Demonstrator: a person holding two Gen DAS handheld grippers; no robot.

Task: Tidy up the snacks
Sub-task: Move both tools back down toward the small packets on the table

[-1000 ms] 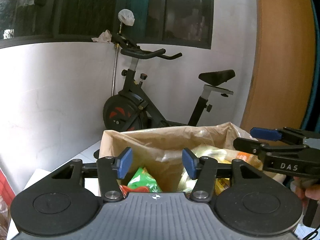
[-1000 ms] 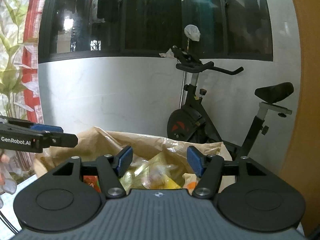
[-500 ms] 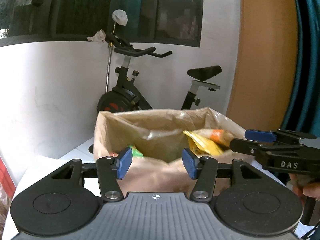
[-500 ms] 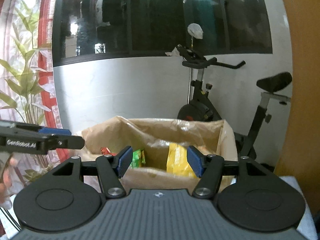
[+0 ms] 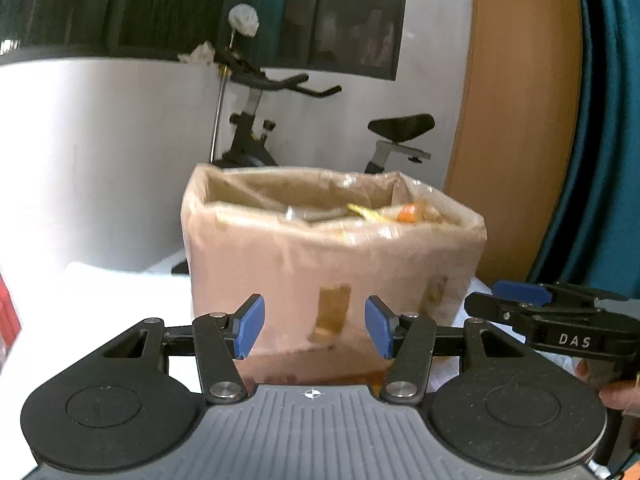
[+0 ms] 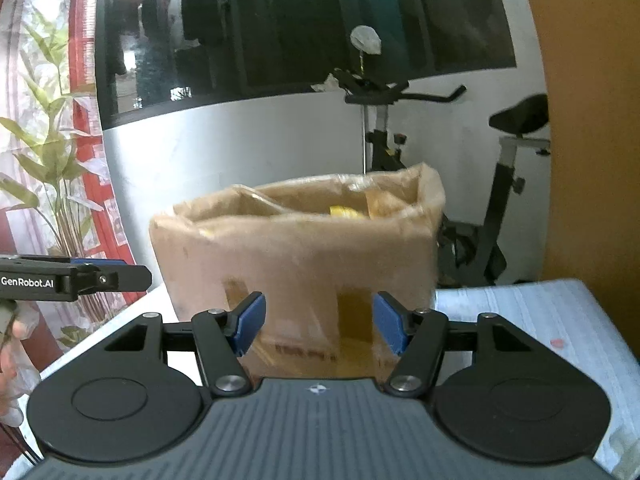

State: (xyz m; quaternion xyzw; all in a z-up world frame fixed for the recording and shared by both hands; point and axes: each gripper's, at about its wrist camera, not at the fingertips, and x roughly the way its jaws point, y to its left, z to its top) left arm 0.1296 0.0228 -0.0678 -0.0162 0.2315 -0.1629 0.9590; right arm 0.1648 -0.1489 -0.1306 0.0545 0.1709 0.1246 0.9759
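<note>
A brown cardboard box lined with clear plastic stands on the white table; it also shows in the right wrist view. Snack packets, yellow and orange, peek over its rim; a yellow one shows in the right wrist view. My left gripper is open and empty, just in front of the box's near wall. My right gripper is open and empty, also in front of the box. Each gripper shows from the side in the other's view, the right gripper and the left gripper.
An exercise bike stands behind the table against the white wall. A brown door panel is at the right. A plant and red frame are at the left. The white table top extends to the right of the box.
Both grippers have pulled back and down from over the box's opening. The box's front wall now fills the view instead of its inside. Both stay open.
</note>
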